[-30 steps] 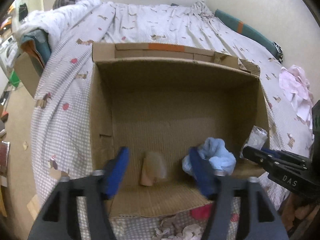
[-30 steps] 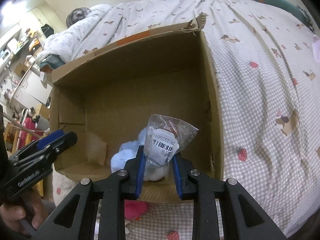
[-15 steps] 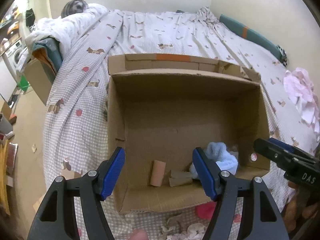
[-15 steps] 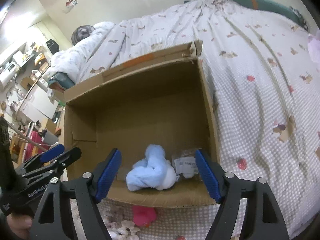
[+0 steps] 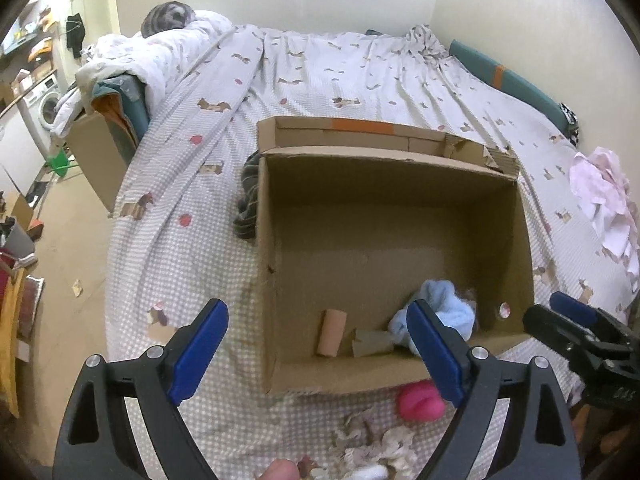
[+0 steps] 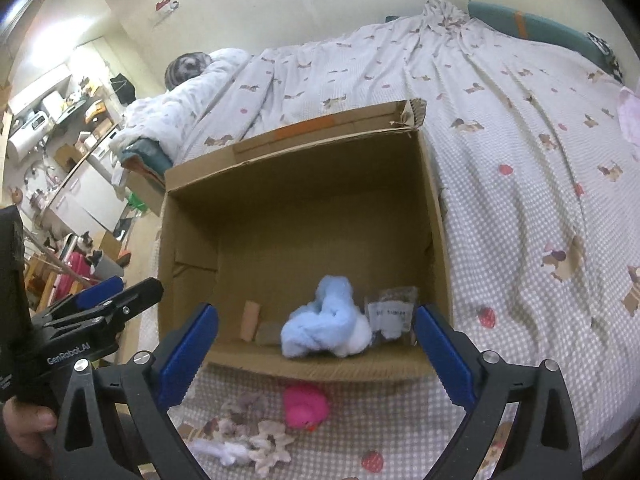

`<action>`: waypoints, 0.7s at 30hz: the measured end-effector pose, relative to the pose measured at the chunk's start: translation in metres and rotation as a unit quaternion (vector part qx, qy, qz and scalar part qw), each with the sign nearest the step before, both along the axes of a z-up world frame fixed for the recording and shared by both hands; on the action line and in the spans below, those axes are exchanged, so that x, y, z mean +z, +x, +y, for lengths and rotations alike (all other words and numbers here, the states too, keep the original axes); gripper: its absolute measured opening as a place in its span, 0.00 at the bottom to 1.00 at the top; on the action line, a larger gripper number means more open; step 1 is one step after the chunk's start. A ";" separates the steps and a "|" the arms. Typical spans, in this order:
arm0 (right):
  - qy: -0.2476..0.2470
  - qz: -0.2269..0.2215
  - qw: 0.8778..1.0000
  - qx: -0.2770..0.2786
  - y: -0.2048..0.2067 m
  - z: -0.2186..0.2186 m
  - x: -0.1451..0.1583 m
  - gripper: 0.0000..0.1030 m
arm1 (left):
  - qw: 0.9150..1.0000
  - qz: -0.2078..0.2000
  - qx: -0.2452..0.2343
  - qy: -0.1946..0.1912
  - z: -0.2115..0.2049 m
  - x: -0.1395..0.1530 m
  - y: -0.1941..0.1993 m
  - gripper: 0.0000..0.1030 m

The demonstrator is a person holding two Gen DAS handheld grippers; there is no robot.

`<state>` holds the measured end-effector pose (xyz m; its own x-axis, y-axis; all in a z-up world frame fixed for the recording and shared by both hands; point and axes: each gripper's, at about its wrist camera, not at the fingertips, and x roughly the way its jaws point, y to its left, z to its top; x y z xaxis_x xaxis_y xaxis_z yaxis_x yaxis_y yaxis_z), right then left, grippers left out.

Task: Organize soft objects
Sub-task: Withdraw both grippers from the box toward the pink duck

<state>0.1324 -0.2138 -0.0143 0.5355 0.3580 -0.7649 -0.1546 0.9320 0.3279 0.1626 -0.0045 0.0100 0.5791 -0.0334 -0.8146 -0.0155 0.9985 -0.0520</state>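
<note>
1. Cardboard box [image 6: 434,216] sits open on the bed [image 6: 520,160], filling the centre of both views.
2. Already in the box, along its near wall at lower centre: blue plush [image 6: 324,328], clear packet [image 6: 392,314] just right of it, a small tan roll [image 6: 251,320] to the left and a cardboard scrap [image 6: 268,333] beside that.
3. Right gripper [image 6: 316,354] has its jaws spread wide, just been opening, nothing between the pads; the packet lies loose in the box beyond them.
4. Left gripper [image 5: 316,354] is likewise spread, jaws just been opening, empty.
5. Still outside, on the bed below the box at bottom centre: pink toy [image 6: 306,406], a beige floppy piece [image 6: 272,446], a white fluffy bit [image 6: 224,451].
6. Pink cloth [image 5: 600,200] lies at the right edge and a dark striped cloth [image 5: 248,204] against the box's left wall, both outside too.
7. Judgement: partway done; several soft items remain to be boxed, the pink toy being nearest.
</note>
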 end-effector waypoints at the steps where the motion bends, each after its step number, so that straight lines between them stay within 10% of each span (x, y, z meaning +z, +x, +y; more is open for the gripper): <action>1: 0.000 -0.001 1.000 0.001 -0.002 0.000 0.001 1.00 | 1.000 0.003 0.001 0.001 0.002 0.000 -0.003 0.87; 21: 0.016 0.026 0.999 0.010 -0.049 0.009 -0.002 1.00 | 0.999 0.028 0.021 -0.003 0.018 -0.003 -0.057 0.87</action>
